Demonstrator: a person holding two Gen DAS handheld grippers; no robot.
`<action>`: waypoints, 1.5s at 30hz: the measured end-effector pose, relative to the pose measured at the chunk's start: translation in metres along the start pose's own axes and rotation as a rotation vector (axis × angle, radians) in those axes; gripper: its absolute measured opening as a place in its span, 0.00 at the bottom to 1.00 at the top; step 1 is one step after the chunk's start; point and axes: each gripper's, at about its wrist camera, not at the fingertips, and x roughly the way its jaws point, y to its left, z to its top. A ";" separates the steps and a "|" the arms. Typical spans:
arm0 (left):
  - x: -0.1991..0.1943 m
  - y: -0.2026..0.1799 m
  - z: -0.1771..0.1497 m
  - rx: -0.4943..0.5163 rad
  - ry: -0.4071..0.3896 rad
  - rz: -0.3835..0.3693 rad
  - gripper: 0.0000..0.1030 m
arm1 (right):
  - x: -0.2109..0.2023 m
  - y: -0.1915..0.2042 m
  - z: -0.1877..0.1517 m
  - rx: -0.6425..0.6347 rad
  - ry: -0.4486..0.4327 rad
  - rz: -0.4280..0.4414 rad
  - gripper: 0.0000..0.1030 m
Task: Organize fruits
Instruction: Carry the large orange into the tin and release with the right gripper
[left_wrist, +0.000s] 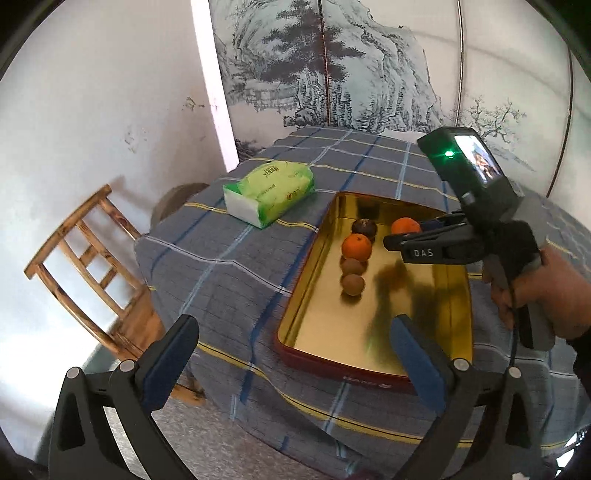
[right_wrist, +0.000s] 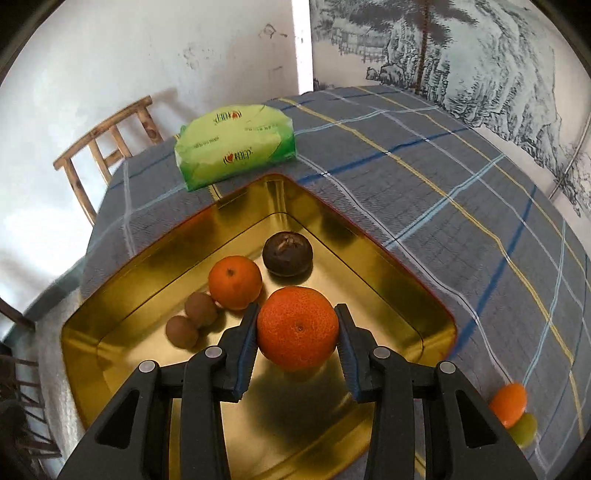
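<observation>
A gold tin tray (left_wrist: 332, 365) (right_wrist: 147, 266) with a red outer wall sits on the checked tablecloth. In it lie a dark brown round fruit (left_wrist: 364, 229) (right_wrist: 287, 258), an orange (left_wrist: 356, 246) (right_wrist: 235, 281) and two small brown fruits (left_wrist: 352, 266) (right_wrist: 181, 331) in a row. My right gripper (right_wrist: 297, 314) (left_wrist: 391, 242) is shut on a larger orange (right_wrist: 297, 326) (left_wrist: 405, 226), held above the tray's far half beside the row. My left gripper (left_wrist: 293, 332) stands wide open over the tray's near end, nothing between its fingers.
A small orange fruit (right_wrist: 509, 404) and a green one (right_wrist: 524, 428) lie on the cloth right of the tray. A green tissue pack (left_wrist: 271, 192) (right_wrist: 236, 146) lies beyond the tray. A wooden chair (left_wrist: 85, 266) (right_wrist: 107, 147) stands past the table's left edge.
</observation>
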 end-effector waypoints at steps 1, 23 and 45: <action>0.001 0.000 0.000 0.001 0.003 0.000 0.99 | 0.004 0.000 0.002 0.001 0.008 -0.008 0.39; 0.011 -0.001 -0.002 0.000 0.036 0.001 0.99 | 0.031 -0.002 0.019 0.044 0.044 -0.053 0.40; -0.016 -0.027 0.000 0.064 0.000 -0.007 0.99 | -0.081 -0.022 -0.018 0.158 -0.290 0.013 0.49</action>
